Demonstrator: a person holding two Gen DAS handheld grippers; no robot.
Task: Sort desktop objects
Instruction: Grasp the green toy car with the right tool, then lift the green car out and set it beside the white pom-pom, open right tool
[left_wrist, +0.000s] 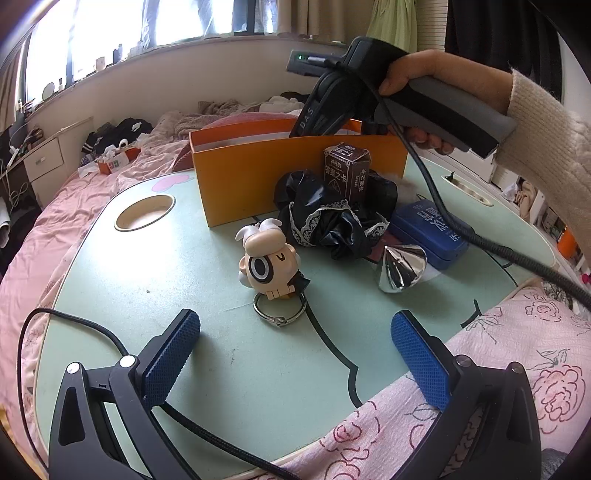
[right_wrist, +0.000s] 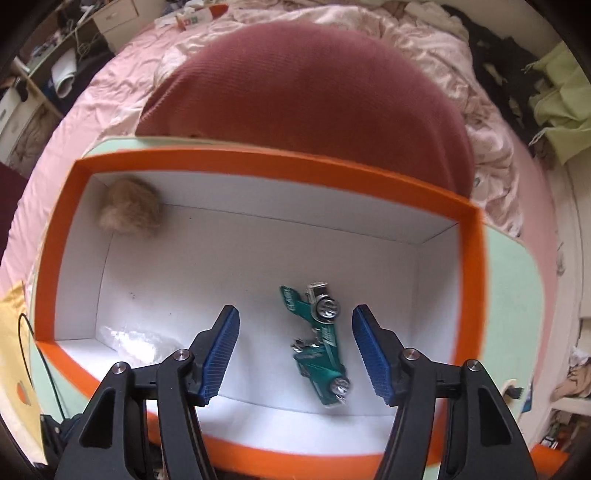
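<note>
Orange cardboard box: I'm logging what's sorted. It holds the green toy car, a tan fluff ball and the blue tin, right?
Not the blue tin: the left wrist view shows it on the table. The orange cardboard box holds the green toy car and tan fluff ball.

Black gripper frames, ribbed blue fingers (right_wrist: 221, 354), silver screws, braided black cable, cream knit sleeve (left_wrist: 546, 133)

Toy car (right_wrist: 319, 341) in box (right_wrist: 258, 166) (fluff opposite)
</note>
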